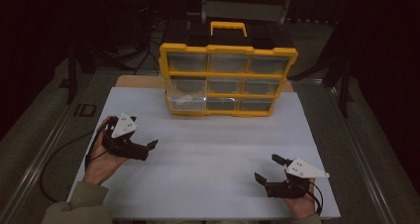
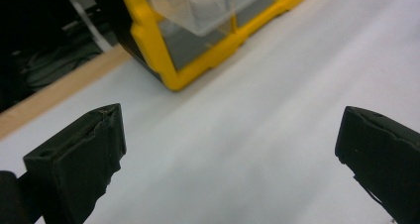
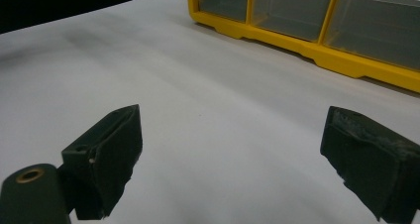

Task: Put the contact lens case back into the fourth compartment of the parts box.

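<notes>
A: Your left gripper sits at the near left, jaws wide and empty.

B: The yellow plastic drawer cabinet stands far centre, its lower-left clear drawer pulled out; likely your next target.

A: Your right gripper is equally spread, empty. The drawer's contents are unclear.

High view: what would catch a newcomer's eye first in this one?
The yellow organizer standing at the far edge of the white sheet, its bottom-left drawer pulled partly out. Then the two black tools held over the near part of the sheet, left tool and right tool, both open and holding nothing.
</notes>
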Action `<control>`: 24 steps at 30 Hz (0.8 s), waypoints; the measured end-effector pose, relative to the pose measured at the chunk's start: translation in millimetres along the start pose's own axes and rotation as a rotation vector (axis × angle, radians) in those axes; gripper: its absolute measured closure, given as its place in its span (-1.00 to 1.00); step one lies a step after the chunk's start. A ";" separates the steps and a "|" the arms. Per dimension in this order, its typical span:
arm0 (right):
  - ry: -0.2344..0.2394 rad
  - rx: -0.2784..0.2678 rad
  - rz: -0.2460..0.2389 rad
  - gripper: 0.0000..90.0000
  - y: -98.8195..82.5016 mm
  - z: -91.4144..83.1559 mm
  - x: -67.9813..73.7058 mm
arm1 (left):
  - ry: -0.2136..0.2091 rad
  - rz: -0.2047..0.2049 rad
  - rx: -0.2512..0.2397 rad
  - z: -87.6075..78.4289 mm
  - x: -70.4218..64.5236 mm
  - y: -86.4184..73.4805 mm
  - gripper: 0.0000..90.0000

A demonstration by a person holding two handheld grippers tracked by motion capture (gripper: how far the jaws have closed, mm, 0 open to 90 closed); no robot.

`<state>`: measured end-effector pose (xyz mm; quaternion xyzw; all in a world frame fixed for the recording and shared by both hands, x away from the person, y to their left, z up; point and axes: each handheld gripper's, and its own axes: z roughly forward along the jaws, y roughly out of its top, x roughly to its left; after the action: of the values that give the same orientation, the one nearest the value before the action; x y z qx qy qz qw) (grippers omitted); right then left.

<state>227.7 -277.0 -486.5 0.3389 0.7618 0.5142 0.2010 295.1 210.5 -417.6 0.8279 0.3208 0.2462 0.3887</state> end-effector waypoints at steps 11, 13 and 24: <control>-0.012 -0.011 -0.007 -0.80 1.0 1.3 -2.2 | 0.003 -0.075 -0.160 -13.6 -10.6 -44.5 -1.00; -0.016 -0.016 -0.004 -0.80 0.8 2.0 -2.8 | 0.009 -0.103 -0.198 -16.9 -11.8 -52.3 -1.00; -0.028 -0.008 -0.010 -0.80 -1.5 4.8 -5.8 | 0.017 -0.167 -0.209 -18.9 -26.4 -91.1 -1.00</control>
<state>234.4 -278.4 -489.9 0.3415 0.7584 0.5116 0.2157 234.0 245.4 -483.9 0.7512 0.3645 0.2522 0.4891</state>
